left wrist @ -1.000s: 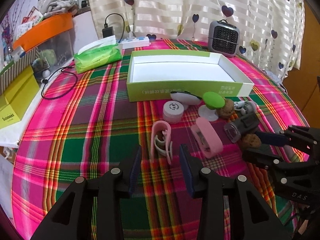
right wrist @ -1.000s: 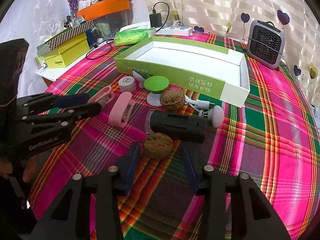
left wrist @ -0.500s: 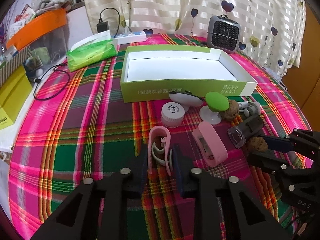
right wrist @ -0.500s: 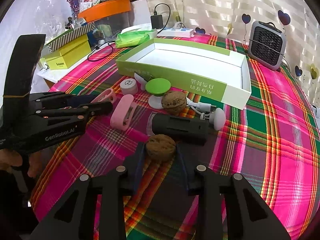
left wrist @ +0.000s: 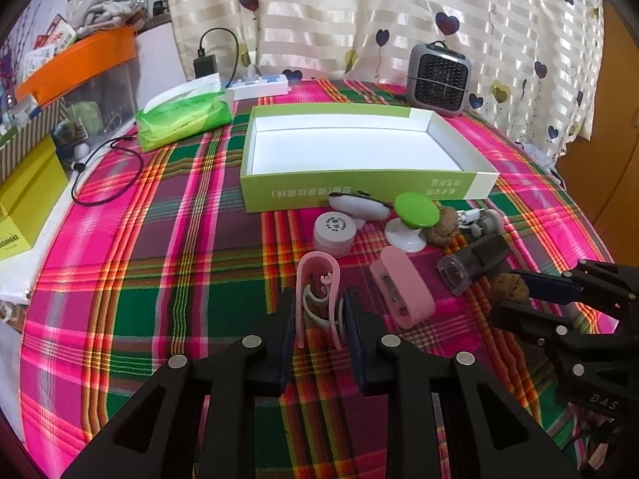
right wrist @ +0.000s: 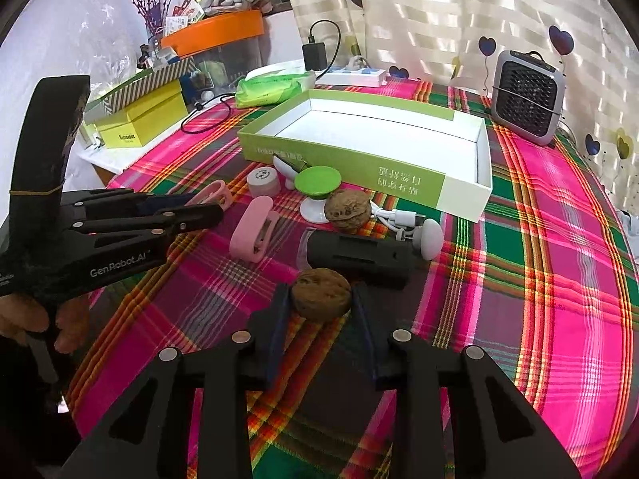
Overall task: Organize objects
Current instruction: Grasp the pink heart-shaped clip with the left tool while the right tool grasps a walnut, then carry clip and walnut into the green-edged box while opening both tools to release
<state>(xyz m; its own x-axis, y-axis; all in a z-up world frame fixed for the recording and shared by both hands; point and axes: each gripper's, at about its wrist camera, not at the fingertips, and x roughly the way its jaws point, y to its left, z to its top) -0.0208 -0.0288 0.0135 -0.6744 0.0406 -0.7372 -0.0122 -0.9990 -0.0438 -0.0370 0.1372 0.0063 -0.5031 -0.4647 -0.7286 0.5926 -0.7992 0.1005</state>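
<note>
Two grips are set at once. The left hand-held gripper (left wrist: 319, 315) is clenched on the pink clip (left wrist: 318, 295), whose long axis runs straight ahead of it toward the green-and-white box (left wrist: 359, 193). The right hand-held gripper (right wrist: 321, 307) grasps the nearer walnut (right wrist: 320, 294), lying on the bench (right wrist: 539, 271) just before the black cylinder (right wrist: 359, 257). The open box lies directly beyond both, past the remaining clutter, so each load probably has to lift and travel forward over those items; the left one looks nearer the box's near wall.
</note>
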